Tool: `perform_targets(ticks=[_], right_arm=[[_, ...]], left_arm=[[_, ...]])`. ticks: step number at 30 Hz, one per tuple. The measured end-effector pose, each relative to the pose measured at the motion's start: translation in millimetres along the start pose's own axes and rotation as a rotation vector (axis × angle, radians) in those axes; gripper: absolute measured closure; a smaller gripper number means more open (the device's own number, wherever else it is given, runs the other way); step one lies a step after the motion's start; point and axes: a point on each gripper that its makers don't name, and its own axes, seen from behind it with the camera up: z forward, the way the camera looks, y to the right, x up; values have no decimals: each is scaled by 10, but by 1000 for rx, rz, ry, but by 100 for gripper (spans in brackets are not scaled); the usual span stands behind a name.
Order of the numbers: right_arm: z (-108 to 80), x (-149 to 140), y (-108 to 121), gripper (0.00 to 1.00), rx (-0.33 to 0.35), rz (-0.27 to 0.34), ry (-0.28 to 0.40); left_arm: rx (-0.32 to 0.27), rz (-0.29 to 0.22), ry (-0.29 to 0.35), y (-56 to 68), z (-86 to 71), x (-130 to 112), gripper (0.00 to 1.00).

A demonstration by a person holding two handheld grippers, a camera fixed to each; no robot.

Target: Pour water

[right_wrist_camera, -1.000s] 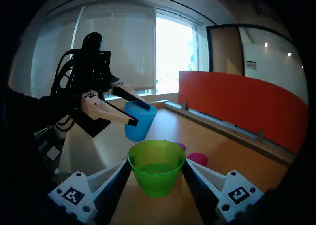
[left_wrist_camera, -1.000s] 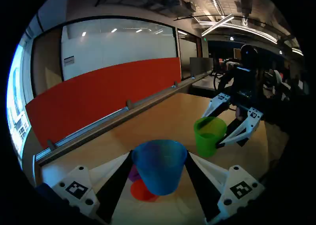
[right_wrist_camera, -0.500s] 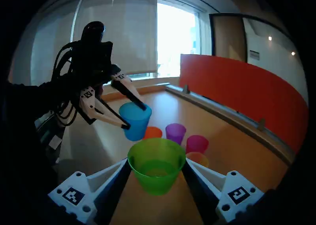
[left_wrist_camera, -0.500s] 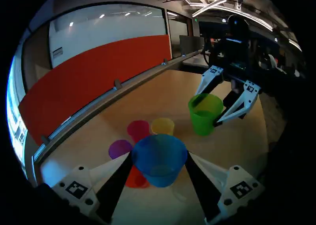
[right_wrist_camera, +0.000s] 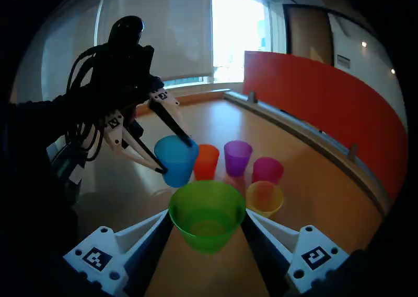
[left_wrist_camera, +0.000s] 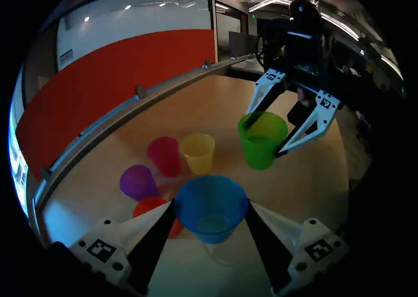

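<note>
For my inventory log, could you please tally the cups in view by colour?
Blue cup: 1
Green cup: 1
Yellow cup: 1
Pink cup: 1
Purple cup: 1
Orange cup: 1
Total: 6 cups

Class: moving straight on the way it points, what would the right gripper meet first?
Probably the orange cup, dead ahead; the blue cup just left of it may be nearer, as depth is unclear.

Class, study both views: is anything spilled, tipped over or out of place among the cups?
Nothing stands out. The pink cup, yellow cup, purple cup and orange cup stand upright on the table; no puddle shows. The left gripper holds the blue cup and the right gripper the green cup, both roughly upright.
</note>
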Motion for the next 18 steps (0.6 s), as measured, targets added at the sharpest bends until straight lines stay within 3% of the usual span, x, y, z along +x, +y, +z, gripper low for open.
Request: perform_targets(ticks=[18], right_arm=[[141,-257,75,10,9,7,-62]], left_arm=[[-67,-6,-25,156,372,-168,10]])
